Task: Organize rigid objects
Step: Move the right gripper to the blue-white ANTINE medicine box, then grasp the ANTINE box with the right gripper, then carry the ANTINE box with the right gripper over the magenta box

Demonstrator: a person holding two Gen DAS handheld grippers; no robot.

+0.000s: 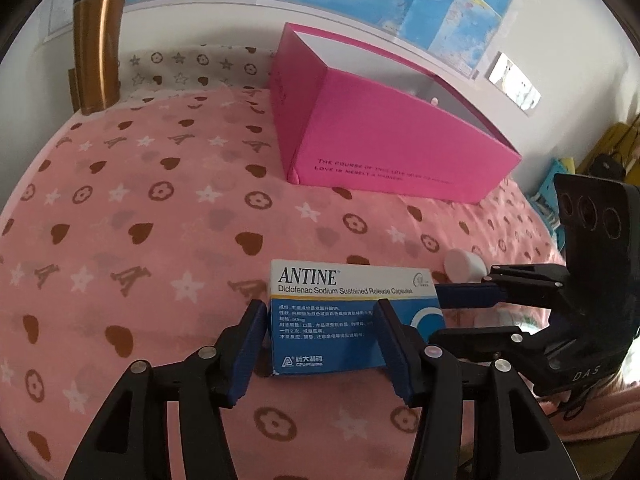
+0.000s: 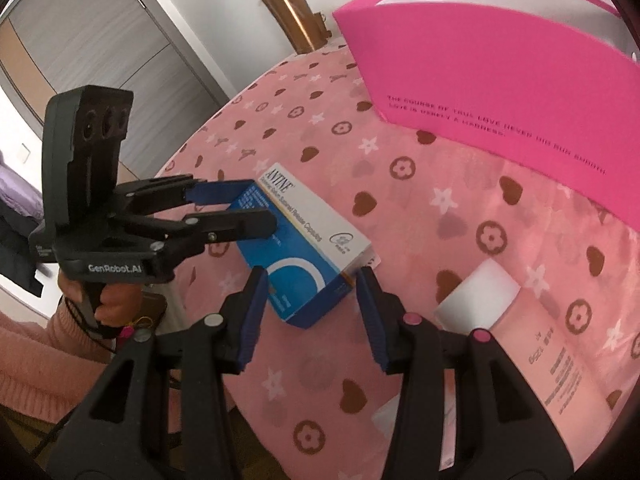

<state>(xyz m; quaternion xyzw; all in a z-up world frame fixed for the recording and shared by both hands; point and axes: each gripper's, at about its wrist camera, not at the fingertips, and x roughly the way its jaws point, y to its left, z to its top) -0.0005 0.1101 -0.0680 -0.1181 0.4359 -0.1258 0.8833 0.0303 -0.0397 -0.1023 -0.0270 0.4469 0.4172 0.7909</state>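
Lying flat on the pink cloth (image 1: 140, 200), the pill box (image 1: 352, 320) sat in front of the pink carton (image 1: 400, 152). Left gripper (image 1: 320, 344) was spread, straddling its near end, not clamping. Right gripper (image 2: 310, 312) was spread too, bracketing a corner. Tube (image 2: 560, 344) lay right.

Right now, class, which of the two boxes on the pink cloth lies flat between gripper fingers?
The blue-and-white ANTINE medicine box: it lies flat, flanked by fingers. The big pink box stands farther back, untouched.
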